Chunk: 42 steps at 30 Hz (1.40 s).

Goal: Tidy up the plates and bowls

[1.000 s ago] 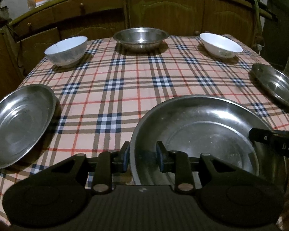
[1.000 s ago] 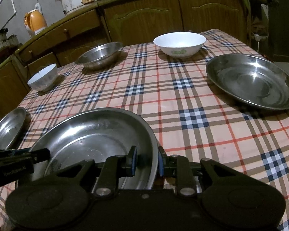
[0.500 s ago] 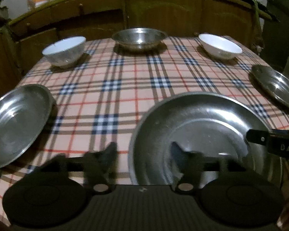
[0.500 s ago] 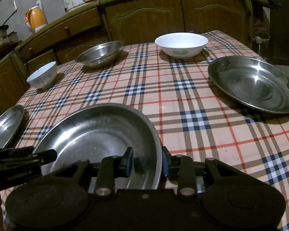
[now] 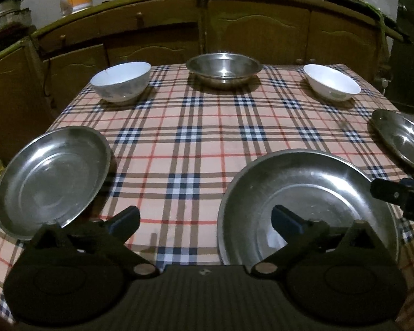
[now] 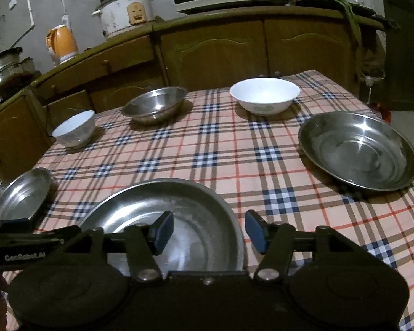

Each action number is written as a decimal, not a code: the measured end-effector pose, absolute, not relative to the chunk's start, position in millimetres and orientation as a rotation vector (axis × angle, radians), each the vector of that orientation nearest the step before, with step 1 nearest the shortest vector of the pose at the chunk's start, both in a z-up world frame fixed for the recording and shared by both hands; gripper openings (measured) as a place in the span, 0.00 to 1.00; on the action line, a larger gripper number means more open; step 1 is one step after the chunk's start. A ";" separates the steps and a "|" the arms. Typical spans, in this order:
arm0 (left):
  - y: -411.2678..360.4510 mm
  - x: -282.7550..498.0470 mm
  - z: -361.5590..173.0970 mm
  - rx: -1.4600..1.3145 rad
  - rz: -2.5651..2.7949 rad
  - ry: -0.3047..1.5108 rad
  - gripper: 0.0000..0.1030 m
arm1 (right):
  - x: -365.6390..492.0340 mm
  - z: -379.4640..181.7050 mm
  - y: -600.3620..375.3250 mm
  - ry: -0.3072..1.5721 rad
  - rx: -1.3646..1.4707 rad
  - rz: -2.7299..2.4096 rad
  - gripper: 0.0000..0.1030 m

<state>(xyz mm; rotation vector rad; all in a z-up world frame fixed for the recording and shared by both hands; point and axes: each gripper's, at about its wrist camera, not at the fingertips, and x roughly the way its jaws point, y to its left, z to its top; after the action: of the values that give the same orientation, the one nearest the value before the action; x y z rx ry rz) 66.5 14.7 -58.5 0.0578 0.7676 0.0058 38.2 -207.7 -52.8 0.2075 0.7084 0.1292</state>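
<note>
Tongs on the left [image 5: 204, 220] gape wide in the left wrist view, gripping nothing; the near steel plate [image 5: 306, 207] lies on the plaid desk [image 5: 196, 127], its left rim between the spread fingers. In the right wrist view, the right tongs [image 6: 209, 234] stand open, straddling that plate's [image 6: 165, 220] right rim, no contact visible.

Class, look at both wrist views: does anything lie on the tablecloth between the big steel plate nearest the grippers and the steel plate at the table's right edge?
Nothing visible does. Between the near steel plate and the right-edge plate lies only bare checked tablecloth. The white bowl sits farther back, off that path.
</note>
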 end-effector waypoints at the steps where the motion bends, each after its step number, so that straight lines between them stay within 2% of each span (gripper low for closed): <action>1: 15.8 65.2 -56.2 0.055 0.003 0.769 1.00 | 37.0 -51.2 -206.4 0.705 0.206 0.134 0.70; 11: 21.8 54.4 -40.6 0.116 0.061 0.757 1.00 | 24.5 -33.8 -193.2 0.686 0.206 0.178 0.77; 42: 72.3 31.5 -22.7 0.066 0.141 0.694 1.00 | 9.6 -22.0 -125.2 0.703 0.132 0.286 0.78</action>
<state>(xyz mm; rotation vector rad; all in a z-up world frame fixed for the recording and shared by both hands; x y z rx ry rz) 31.5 72.3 -22.7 0.0661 0.6944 0.1407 9.6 -125.2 -22.0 0.1316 0.7031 0.2861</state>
